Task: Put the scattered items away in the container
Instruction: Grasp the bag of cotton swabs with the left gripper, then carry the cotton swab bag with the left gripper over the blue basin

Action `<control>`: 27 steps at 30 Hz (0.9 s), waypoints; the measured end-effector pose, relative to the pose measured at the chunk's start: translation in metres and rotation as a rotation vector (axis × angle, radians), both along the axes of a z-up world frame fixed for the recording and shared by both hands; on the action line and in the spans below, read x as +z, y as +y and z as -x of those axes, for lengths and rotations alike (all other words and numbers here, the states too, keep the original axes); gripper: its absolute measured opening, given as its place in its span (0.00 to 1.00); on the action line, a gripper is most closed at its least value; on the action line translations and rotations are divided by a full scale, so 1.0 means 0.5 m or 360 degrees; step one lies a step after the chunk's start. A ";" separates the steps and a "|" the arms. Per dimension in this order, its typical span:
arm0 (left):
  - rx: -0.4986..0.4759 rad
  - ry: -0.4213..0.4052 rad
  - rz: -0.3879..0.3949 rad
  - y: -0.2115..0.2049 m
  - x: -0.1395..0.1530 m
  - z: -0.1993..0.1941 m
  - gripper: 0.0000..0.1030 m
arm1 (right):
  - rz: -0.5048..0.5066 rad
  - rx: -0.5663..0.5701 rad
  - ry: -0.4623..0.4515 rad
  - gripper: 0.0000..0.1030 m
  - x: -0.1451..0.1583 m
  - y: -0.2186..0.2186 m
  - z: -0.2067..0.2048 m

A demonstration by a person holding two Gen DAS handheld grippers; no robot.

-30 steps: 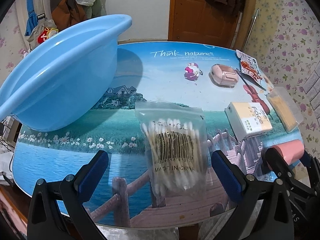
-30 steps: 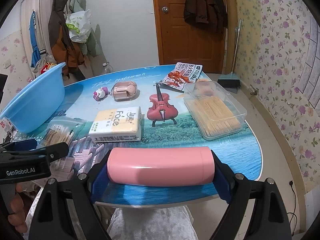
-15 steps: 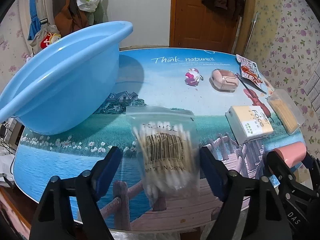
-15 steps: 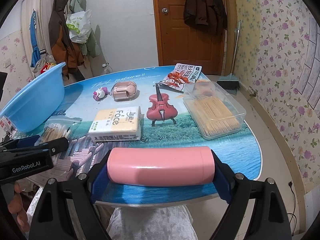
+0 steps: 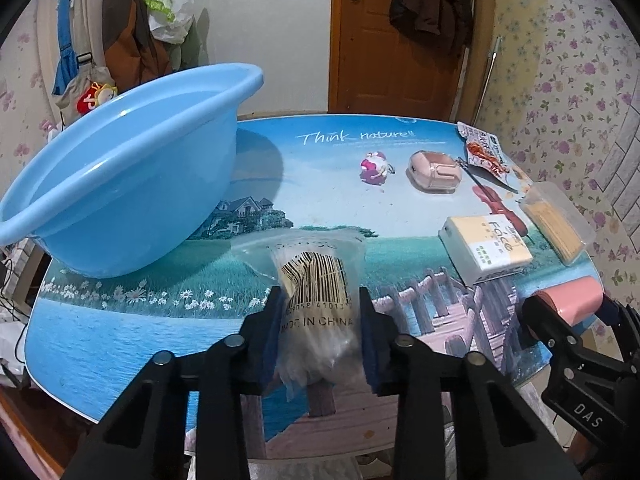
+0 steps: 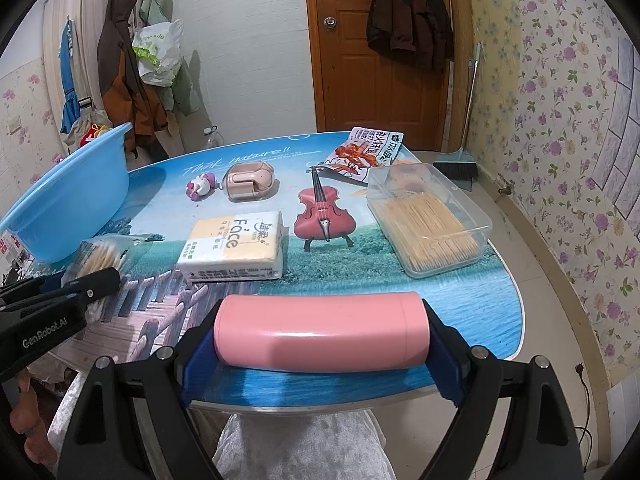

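A clear bag of cotton swabs [image 5: 316,276] with a barcode is squeezed between the blue pads of my left gripper [image 5: 320,300], whose jaws are closing on it just above the table's near edge. The light blue basin [image 5: 120,184] stands to its left, close by, at the table's left side. My right gripper [image 6: 320,340] is shut on a pink cylinder [image 6: 312,320] held crosswise over the near right edge of the table. In the right wrist view the left gripper [image 6: 92,280] shows at the far left with the bag [image 6: 100,252] in it.
On the picture-printed table [image 6: 440,304] lie a tissue pack [image 6: 234,246], a clear box of thin sticks [image 6: 428,220], a pink case [image 6: 250,180], a small toy figure [image 6: 200,186] and a snack packet [image 6: 364,152]. A broom [image 6: 456,168] stands by the door.
The left gripper's jaws have come together from wide open onto the swab bag, crumpling it narrow. The right gripper and its pink cylinder have not moved.
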State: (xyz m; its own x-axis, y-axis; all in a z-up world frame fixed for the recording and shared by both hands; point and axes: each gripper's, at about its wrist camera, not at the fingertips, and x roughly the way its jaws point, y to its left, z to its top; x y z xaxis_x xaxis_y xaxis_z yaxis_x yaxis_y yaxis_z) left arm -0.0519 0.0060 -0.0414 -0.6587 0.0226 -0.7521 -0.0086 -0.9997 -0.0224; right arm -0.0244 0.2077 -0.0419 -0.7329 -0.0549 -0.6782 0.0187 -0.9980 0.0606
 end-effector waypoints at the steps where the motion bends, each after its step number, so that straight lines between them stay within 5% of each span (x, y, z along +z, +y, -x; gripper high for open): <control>1: -0.0004 0.0002 0.0000 0.000 0.001 -0.001 0.27 | -0.0003 -0.0001 0.0000 0.87 0.000 -0.001 0.000; 27: -0.0073 0.0151 0.0050 -0.013 0.068 -0.051 0.24 | -0.0042 -0.0013 0.0046 0.86 0.049 -0.023 -0.017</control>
